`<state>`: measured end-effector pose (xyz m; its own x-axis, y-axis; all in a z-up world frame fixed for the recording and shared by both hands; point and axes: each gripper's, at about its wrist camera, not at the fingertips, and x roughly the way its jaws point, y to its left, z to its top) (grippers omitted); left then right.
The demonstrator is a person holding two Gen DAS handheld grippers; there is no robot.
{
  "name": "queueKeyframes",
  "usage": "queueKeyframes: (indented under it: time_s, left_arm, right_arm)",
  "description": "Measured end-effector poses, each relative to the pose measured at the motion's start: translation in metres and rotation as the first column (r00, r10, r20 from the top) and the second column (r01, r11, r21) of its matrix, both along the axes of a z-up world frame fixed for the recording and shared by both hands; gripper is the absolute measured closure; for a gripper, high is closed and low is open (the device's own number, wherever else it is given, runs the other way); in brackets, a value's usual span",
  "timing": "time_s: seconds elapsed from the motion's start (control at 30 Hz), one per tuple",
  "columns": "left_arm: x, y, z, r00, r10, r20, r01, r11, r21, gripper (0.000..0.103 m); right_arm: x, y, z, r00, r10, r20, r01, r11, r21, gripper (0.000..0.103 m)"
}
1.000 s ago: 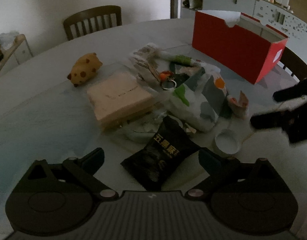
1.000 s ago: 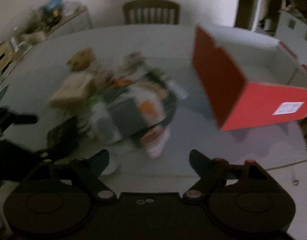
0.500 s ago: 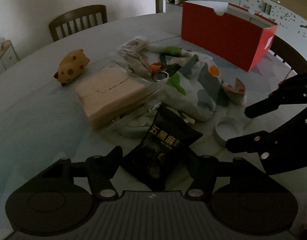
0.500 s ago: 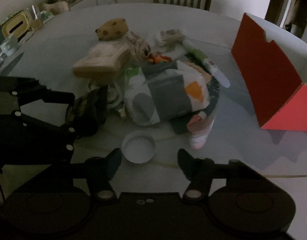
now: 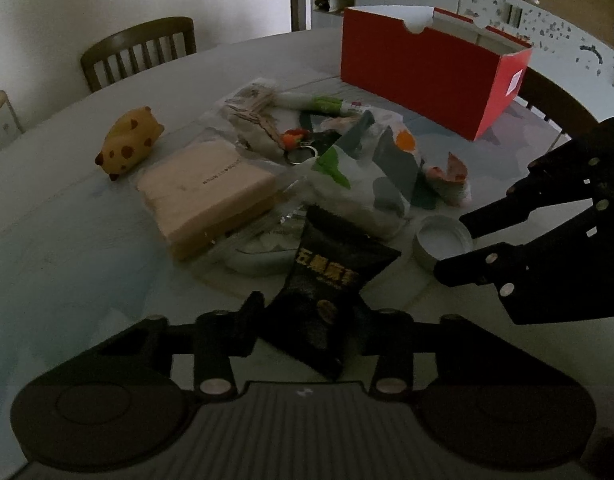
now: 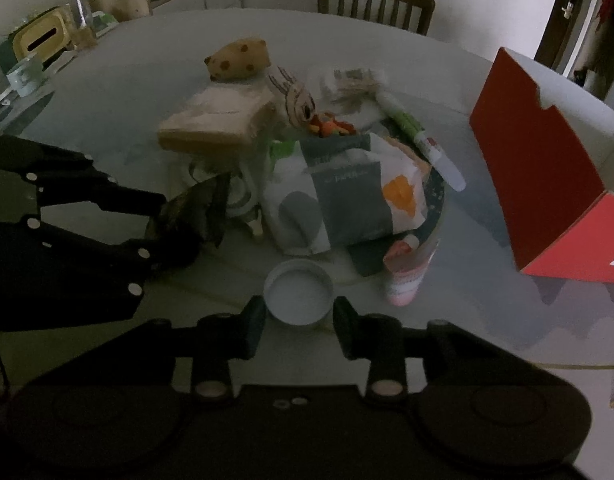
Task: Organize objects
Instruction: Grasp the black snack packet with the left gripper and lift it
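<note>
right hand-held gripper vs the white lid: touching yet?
Cannot tell. In the right wrist view the right hand-held gripper brackets the white lid, its fingertips close beside the rim, but neither contact nor a gap shows plainly.
</note>
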<state>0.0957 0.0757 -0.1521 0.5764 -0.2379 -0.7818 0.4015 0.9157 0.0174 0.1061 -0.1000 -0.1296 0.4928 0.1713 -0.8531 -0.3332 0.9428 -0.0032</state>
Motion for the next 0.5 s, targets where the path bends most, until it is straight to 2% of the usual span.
queueKeyframes:
  time_s: [0.2,0.5]
  left_arm:
    - [-0.006,-0.001,0.008,1.000,0.027,-0.013,-0.027,0.999,-0.025,0.070]
    - [-0.014,-0.022,0.024,0.994,0.106,0.002,-0.106,0.993,-0.046,0.072]
  right_arm:
    - [-0.006,-0.010,0.013,1.000,0.017,0.024,-0.018,0.999,0.037,0.067]
    - [-0.003,-0.044,0.032,0.998,0.031,0.056,-0.036,0.996,0.086,0.067]
